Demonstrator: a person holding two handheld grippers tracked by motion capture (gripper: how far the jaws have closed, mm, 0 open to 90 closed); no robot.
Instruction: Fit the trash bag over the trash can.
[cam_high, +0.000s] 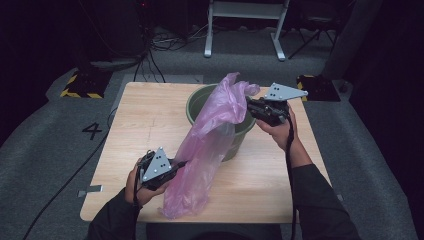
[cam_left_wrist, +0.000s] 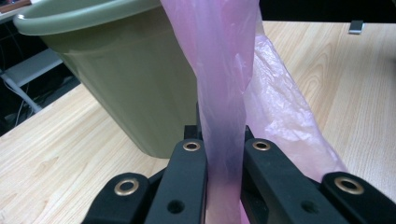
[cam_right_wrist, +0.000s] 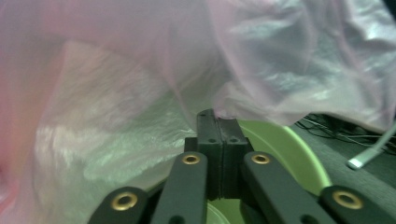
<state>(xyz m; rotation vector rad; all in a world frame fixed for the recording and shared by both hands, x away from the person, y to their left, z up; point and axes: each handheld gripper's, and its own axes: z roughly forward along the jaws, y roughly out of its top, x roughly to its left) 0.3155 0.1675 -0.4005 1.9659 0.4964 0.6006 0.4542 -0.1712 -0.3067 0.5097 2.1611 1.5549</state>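
A thin pink plastic bag (cam_high: 210, 145) stretches from the table's near side up over an olive-green bin (cam_high: 192, 102) that stands at the back middle of the wooden table (cam_high: 145, 115). My left gripper (cam_high: 182, 163) is shut on the bag's lower part; in the left gripper view the pink film (cam_left_wrist: 224, 70) runs up between the closed jaws of that gripper (cam_left_wrist: 223, 133), beside the bin wall (cam_left_wrist: 126, 84). My right gripper (cam_high: 249, 104) is over the bin's right rim. Its jaws are closed together (cam_right_wrist: 218, 116) on the bag's top edge (cam_right_wrist: 116, 93), above the bin rim (cam_right_wrist: 280, 144).
The bag's bottom end lies near the table's front edge (cam_high: 185, 219). Beyond the table stand a white desk frame (cam_high: 245, 25) and yellow-black striped bases (cam_high: 80, 90). Cables cross the grey floor at the left. A white cable plug (cam_right_wrist: 359, 163) lies on the floor past the bin.
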